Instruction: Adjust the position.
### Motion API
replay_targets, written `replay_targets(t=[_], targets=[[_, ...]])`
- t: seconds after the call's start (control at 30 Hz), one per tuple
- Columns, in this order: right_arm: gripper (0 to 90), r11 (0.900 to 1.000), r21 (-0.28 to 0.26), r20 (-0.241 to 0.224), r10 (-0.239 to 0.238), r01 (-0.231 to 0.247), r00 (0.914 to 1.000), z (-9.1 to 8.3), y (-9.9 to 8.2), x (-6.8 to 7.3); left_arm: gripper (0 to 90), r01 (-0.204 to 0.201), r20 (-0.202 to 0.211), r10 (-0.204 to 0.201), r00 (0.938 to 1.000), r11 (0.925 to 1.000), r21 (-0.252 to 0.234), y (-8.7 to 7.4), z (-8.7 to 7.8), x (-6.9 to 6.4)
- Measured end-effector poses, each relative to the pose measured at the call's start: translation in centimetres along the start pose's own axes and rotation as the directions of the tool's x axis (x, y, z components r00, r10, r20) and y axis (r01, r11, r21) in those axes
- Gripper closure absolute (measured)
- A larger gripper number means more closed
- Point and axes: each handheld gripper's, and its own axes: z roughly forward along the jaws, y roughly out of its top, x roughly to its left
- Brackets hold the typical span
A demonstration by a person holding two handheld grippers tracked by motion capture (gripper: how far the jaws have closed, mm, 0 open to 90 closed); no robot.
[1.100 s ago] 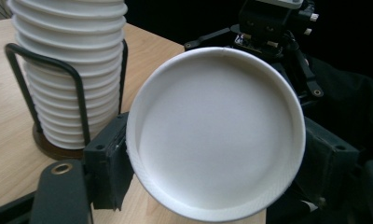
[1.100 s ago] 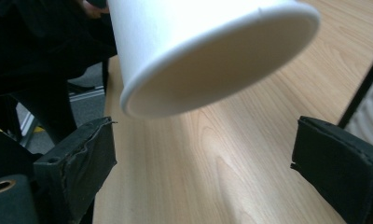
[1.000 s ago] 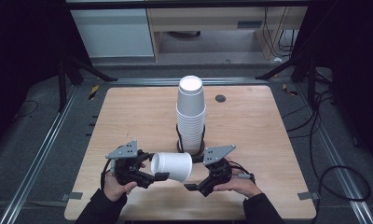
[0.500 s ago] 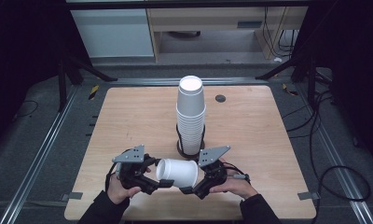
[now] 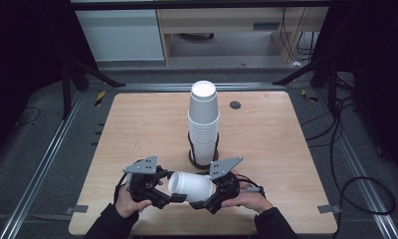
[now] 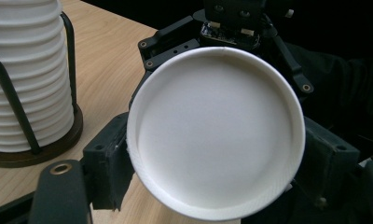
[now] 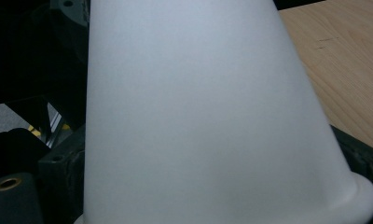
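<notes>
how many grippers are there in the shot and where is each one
2. The left gripper is at the near edge of the table, at the base of a sideways white cup. The right gripper is beside it, at the cup's rim end.

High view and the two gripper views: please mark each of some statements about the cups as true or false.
1. The white cup lies on its side between the left gripper and the right gripper. True.
2. The stack of cups has its open mouths upward. False: the cups are upside down, bases up.
3. In the left gripper view the white cup turns its base to the camera. True.
4. The stack stands loose on the table. False: it sits in a dark wire holder with a round base.
5. The stack is nearer to the person than the white cup. False: it is farther away.
</notes>
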Motion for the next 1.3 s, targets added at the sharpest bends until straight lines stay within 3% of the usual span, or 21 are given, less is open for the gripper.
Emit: replay_targets(t=[0.27,0.47,0.53,0.67,0.73,0.77,0.83,0.93,1.03,1.07,1.13,1.3], targets=[[8.4,0.9999,0.012,0.007,-0.001,0.001,1.0000,-0.4,0.0,-0.1,15.1,-0.005,-0.028,0.005,0.9996,1.0000,0.007,0.2,-0.7,0.1],[8.5,0.9985,0.053,0.058,-0.019,0.016,0.9981,-1.5,-0.1,-0.5,11.5,-0.011,-0.057,0.014,0.9983,0.9979,0.063,0.2,-1.5,0.6],[8.4,0.9940,0.104,0.094,-0.043,0.033,0.9946,-1.6,-0.1,-0.6,11.0,-0.013,-0.071,0.022,0.9972,0.9924,0.123,-0.1,-1.2,0.9],[8.4,0.9872,0.152,0.115,-0.064,0.046,0.9913,-1.4,-0.3,-0.7,10.4,-0.012,-0.083,0.027,0.9961,0.9841,0.177,-0.4,-0.7,1.2],[8.3,0.9805,0.189,0.121,-0.077,0.053,0.9896,-1.0,-0.5,-0.8,10.3,-0.017,-0.089,0.038,0.9953,0.9736,0.228,-0.7,0.1,1.3],[8.3,0.9805,0.189,0.121,-0.077,0.053,0.9896,-1.0,-0.5,-0.8,10.3,-0.017,-0.089,0.038,0.9953,0.9736,0.228,-0.7,0.1,1.3],[8.3,0.9755,0.212,0.119,-0.085,0.058,0.9893,-0.5,-0.5,-0.8,10.3,-0.018,-0.092,0.044,0.9948,0.9634,0.267,-1.0,0.8,1.3],[8.3,0.9595,0.270,0.116,-0.116,0.081,0.9865,0.4,-0.6,-0.7,10.4,-0.014,-0.082,0.042,0.9957,0.9504,0.311,-1.3,1.5,1.4],[8.2,0.9448,0.312,0.107,-0.140,0.101,0.9843,1.2,-0.5,-0.6,10.6,-0.018,-0.076,0.047,0.9960,0.9407,0.339,-1.5,2.0,1.4],[8.2,0.9448,0.312,0.107,-0.140,0.101,0.9843,1.2,-0.5,-0.6,10.8,-0.018,-0.076,0.047,0.9960,0.9407,0.339,-1.5,2.0,1.4],[8.2,0.9328,0.340,0.096,-0.159,0.118,0.9826,1.9,-0.4,-0.4,11.6,-0.021,-0.071,0.050,0.9962,0.9322,0.361,-1.7,2.3,1.4],[8.2,0.9242,0.355,0.073,-0.178,0.142,0.9813,2.6,-0.1,0.1,15.7,-0.026,-0.054,0.050,0.9973,0.9243,0.381,-1.9,2.6,1.4]])
